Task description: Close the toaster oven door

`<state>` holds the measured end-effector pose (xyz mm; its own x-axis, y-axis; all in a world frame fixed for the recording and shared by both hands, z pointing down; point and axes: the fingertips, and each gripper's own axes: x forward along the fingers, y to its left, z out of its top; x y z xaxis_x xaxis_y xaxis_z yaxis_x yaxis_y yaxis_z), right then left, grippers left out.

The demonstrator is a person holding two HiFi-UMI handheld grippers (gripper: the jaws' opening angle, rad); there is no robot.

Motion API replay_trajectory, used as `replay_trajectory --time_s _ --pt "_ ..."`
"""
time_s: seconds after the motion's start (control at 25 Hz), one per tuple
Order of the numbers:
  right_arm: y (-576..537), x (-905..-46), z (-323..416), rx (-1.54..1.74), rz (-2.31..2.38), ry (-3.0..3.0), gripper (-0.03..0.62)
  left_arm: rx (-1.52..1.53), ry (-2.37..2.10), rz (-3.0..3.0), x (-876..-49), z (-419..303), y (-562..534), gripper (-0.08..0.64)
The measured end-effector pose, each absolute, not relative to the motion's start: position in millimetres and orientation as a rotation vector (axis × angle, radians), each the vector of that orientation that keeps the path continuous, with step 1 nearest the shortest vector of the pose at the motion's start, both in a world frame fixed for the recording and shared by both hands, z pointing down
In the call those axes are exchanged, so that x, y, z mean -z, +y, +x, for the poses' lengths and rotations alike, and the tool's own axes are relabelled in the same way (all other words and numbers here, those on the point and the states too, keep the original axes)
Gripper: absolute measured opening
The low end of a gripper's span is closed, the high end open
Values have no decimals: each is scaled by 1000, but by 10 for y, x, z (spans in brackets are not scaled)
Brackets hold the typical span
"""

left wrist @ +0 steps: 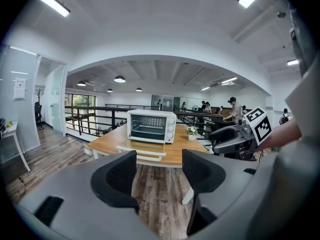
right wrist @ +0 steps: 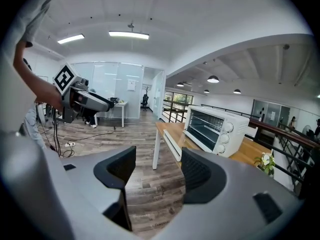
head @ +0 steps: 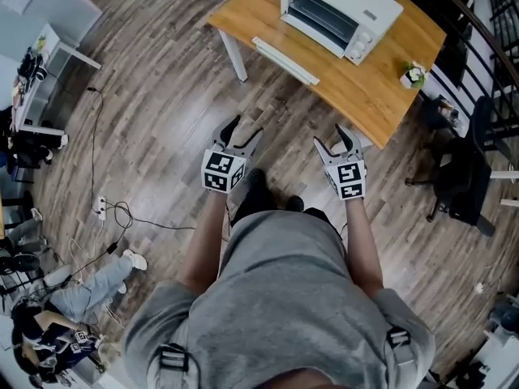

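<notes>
A white toaster oven (head: 336,13) stands on a wooden table (head: 381,96) ahead of me. Its door (head: 285,61) hangs open and flat over the table's near edge, handle toward me. Both grippers are held over the wood floor, well short of the table. My left gripper (head: 243,132) and my right gripper (head: 334,141) are both open with nothing between their fingers. The left gripper view has the oven (left wrist: 151,126) straight ahead beyond the open left gripper (left wrist: 159,170). In the right gripper view the oven (right wrist: 216,130) sits to the right of the open right gripper (right wrist: 158,171).
A small potted plant (head: 413,74) stands on the table right of the oven. A black chair (head: 462,181) is at the right, by a railing. Cables and a power strip (head: 101,209) lie on the floor at left. A person (head: 73,298) sits low left.
</notes>
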<state>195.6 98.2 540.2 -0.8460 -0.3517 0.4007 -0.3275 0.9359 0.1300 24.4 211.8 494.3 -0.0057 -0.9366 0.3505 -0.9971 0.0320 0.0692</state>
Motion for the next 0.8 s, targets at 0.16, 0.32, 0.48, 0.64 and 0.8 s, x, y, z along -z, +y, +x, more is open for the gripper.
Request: replay_trajectory --time_s 0.16,0.32,0.48,0.64,0.8 --pt "850 -5403 1772 65 537 -2633 295 -279 -1984 2011 -4886 -21 1915 284" --pt "808 -5412 1553 54 566 -2617 295 -278 -1951 2045 -4885 -281 1798 284" --pt "766 -5441 1350 65 577 -2600 295 -287 -1926 2065 -4909 -530 1721 284" --pt "717 -5473 1201 50 611 -2582 293 -295 -1900 2081 -4930 -762 1671 284" --pt "693 -5484 1099 43 646 -2564 293 -304 -1872 2108 -4939 -918 1644 284"
